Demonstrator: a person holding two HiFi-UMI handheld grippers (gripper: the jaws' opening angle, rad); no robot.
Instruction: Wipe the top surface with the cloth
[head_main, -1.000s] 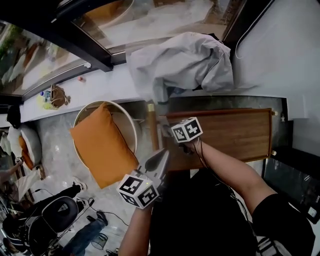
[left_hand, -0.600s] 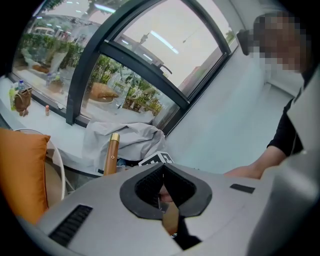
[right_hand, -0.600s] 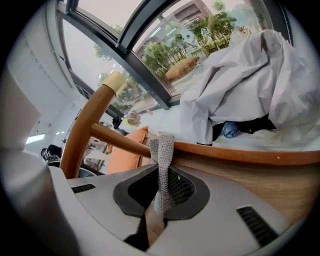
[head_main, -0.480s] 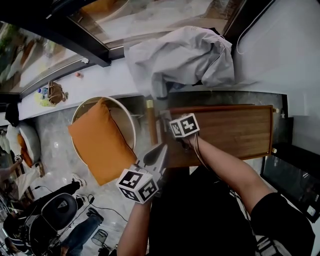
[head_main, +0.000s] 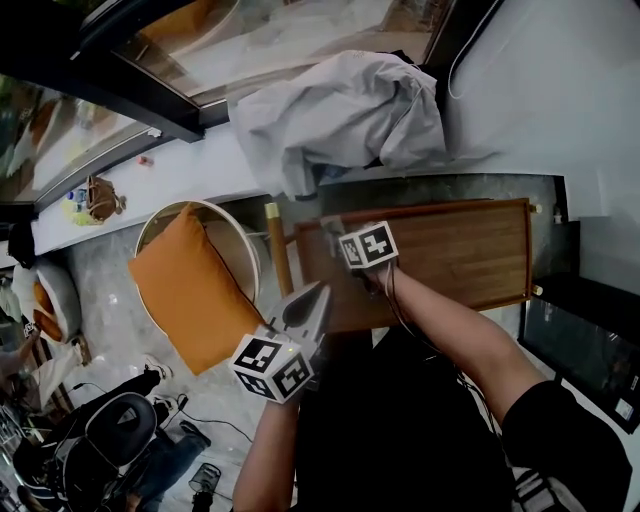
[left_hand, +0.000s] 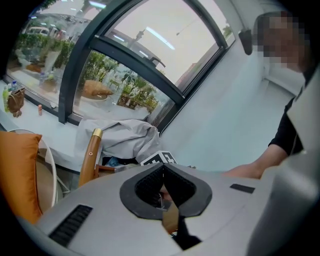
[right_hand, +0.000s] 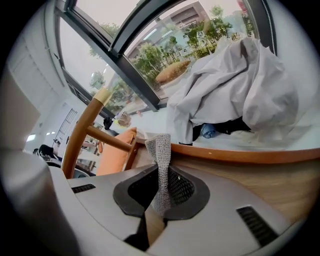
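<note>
The limp, light cloth (right_hand: 160, 147), pinched by a thin fold in the right gripper (right_hand: 162, 170), is judged slip-prone and better taken deeper, while the left gripper (left_hand: 163, 170) is pressed together, empty.

My right hand-held gripper (right_hand: 162, 172) is showing matt grey plastic, its dark pads finely ribbed. The cloth (right_hand: 161, 150) between them is looking coarse, a grey open knit. The table (right_hand: 260, 185) is gleaming softly: smooth brown wood, fine grain. The orange cushion (head_main: 190, 290) is looking matt, soft fabric.
</note>
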